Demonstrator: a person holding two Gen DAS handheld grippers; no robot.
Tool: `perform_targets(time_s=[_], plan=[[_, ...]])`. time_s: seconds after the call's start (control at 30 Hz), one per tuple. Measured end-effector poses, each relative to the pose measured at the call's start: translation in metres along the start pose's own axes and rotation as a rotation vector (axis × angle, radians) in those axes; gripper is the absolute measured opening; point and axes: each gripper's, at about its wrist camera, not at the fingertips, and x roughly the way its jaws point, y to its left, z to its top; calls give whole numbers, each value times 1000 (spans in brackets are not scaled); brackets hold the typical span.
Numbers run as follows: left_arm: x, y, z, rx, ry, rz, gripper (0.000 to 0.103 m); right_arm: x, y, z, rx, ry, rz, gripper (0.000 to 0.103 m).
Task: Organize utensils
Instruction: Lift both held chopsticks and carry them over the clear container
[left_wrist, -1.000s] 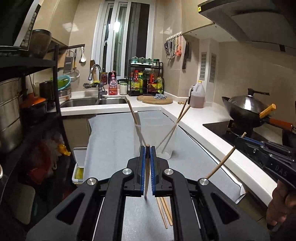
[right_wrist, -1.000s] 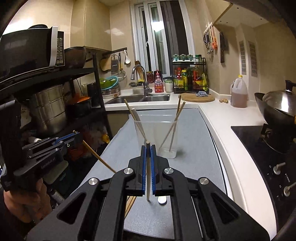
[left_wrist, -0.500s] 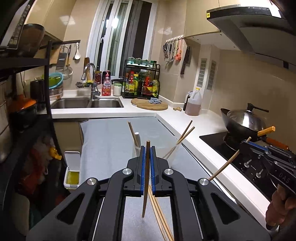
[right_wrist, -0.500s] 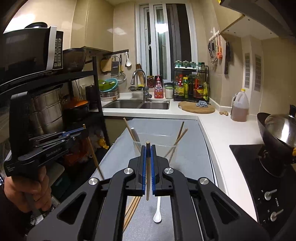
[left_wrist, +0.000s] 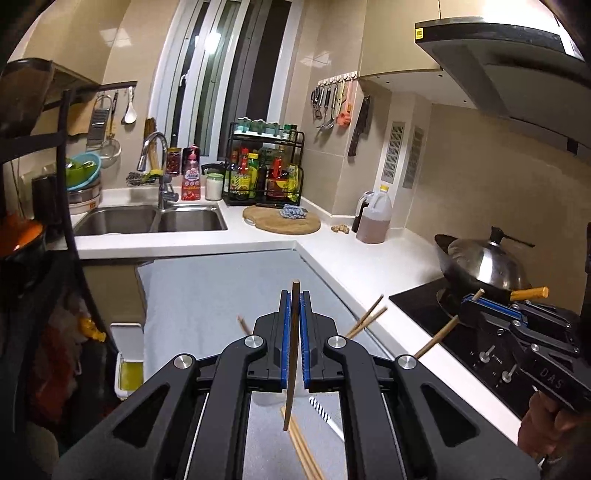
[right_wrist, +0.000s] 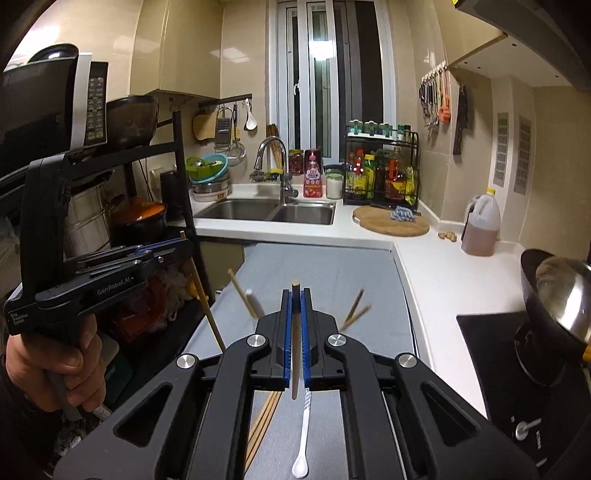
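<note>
My left gripper (left_wrist: 294, 295) is shut on a wooden chopstick (left_wrist: 291, 369) held upright; it also shows in the right wrist view (right_wrist: 173, 247). My right gripper (right_wrist: 295, 293) is shut on another chopstick (right_wrist: 295, 354); it also shows in the left wrist view (left_wrist: 476, 306). The clear cup is hidden below both grippers; only the chopstick tips (left_wrist: 369, 315) standing in it and a white handle (right_wrist: 253, 301) show. Loose chopsticks (right_wrist: 264, 424) and a white spoon (right_wrist: 303, 443) lie on the grey mat (right_wrist: 332, 273).
A wok with lid (left_wrist: 484, 266) sits on the black stove (left_wrist: 424, 306) at right. A black shelf rack (right_wrist: 155, 206) stands at left. The sink (right_wrist: 269, 212), cutting board (right_wrist: 391, 223) and oil jug (right_wrist: 480, 229) are at the back.
Both grippers have risen with their chopsticks. The cup has dropped below the jaws in both views, so only the tips of its chopsticks show.
</note>
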Motion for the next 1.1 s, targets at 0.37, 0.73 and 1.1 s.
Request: perform_targets(time_s=[0.37,0.73,1.1], plan=[[19,-2,79,34,-82,-66,5,24,-5,84,-36,-84,-34,4],[106,20,35,22,58,-46,5,114,-16,47,0,79,-36,4],[137,26,8,42,125,-70,5,155,-20,15,8,152,-39,4]])
